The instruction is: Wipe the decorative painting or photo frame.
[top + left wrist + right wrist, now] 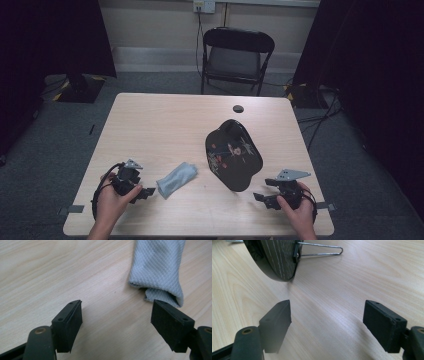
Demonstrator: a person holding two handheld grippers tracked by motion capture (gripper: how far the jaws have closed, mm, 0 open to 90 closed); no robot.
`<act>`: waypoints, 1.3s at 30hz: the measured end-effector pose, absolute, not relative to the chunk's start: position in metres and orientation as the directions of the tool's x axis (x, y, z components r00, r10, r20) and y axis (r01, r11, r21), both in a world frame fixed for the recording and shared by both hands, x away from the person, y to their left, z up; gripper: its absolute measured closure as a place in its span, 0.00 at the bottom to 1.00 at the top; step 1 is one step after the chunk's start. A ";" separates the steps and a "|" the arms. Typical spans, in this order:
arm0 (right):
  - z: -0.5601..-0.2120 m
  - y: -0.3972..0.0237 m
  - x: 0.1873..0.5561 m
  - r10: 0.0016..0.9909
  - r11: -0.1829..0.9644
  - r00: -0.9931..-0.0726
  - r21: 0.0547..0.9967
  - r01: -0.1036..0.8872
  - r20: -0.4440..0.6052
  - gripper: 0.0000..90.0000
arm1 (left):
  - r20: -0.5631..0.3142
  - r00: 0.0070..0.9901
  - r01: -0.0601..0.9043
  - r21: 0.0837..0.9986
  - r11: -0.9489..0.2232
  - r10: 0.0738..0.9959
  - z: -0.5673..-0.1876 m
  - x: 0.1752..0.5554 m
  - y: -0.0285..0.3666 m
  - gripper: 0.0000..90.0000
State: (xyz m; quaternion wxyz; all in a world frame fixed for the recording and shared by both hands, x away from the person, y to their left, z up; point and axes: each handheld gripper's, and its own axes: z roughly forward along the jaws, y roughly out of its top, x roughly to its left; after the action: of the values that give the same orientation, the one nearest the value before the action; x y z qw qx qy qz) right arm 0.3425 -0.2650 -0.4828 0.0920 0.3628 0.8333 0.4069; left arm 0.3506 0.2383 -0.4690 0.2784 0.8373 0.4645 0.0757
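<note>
Cloth, grey and folded into a loose roll, is lying flat on the counter near the front edge, just to the right of my left hand-held gripper. From the left gripper view I can see the textured weave of it, with its open end sitting right ahead of one of the pads but not touching, and nothing between the jaws except bare wood, so that gripper is spread and empty. My right hand-held gripper is over at the front right corner, jaws also spread wide with only counter between them. Just up and to the left of it sits the black tray with a painted pattern, propped up tilted on a thin wire stand; the right gripper view catches its lower rim resting on the wood. Tray and cloth are a little way apart. Behind the counter there's a black folding chair.
</note>
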 end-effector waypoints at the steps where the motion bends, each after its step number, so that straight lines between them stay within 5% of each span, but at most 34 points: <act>1: -0.484 -0.265 0.343 0.680 0.409 -0.720 0.741 0.532 0.140 0.25 | -0.133 0.556 0.736 0.538 -0.411 0.821 -0.470 0.350 0.239 0.28; 39: -0.498 -0.266 0.343 0.661 0.481 -0.749 0.745 0.462 0.038 0.21 | -0.096 0.643 0.636 0.621 -0.459 0.760 -0.484 0.339 0.258 0.19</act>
State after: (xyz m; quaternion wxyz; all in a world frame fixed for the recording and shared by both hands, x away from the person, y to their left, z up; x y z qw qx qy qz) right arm 0.3433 -0.2661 -0.4982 0.1281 0.3302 0.8508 0.3881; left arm 0.3394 0.2584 -0.4845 0.3184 0.8485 0.4112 0.0978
